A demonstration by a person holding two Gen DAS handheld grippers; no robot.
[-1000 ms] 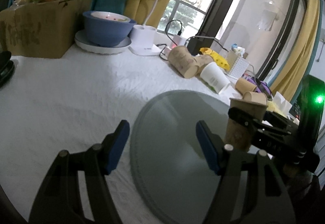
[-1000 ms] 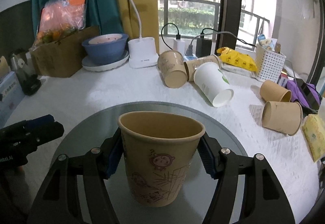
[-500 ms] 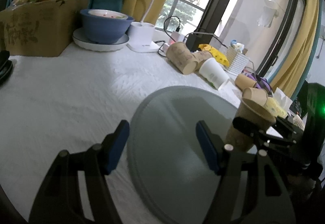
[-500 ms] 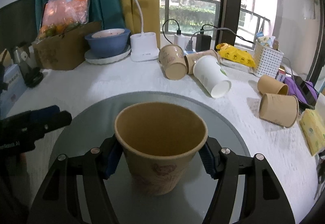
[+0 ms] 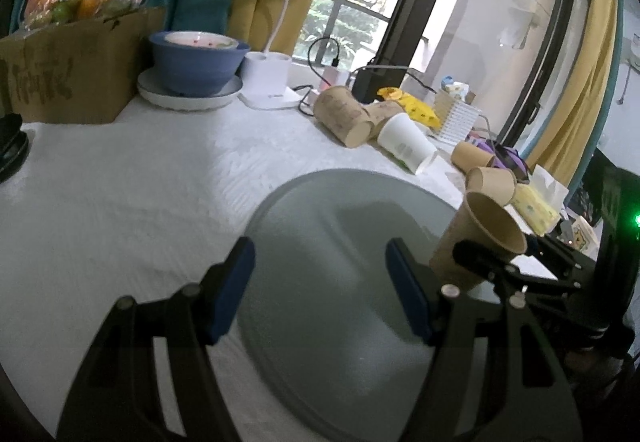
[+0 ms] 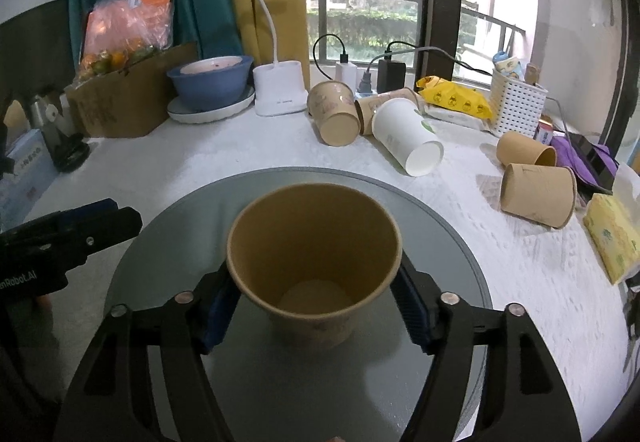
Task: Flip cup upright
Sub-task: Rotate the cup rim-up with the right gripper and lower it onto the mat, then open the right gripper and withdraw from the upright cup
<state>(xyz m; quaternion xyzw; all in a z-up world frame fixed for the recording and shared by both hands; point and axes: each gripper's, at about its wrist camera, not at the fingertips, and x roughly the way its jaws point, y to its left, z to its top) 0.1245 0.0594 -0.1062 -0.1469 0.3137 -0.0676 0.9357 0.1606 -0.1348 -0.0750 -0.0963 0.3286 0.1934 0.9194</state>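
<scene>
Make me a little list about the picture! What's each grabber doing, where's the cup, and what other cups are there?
right gripper: shut on the brown cup, mouth up, tilted
left gripper: open, holding nothing
under the cup: grey round tray
other cups: white cup and four brown ones, all lying on their sides
table: white cloth

Right gripper (image 6: 316, 306) reaches forward and low, its two blue-padded fingers (image 6: 218, 312) pressed against opposite sides of the brown paper cup (image 6: 314, 262), mouth tipped back toward the camera. Left gripper (image 5: 320, 292) hovers with jaws spread wide and nothing between them. In the right wrist view it shows at the left edge, apart from the right one.
</scene>
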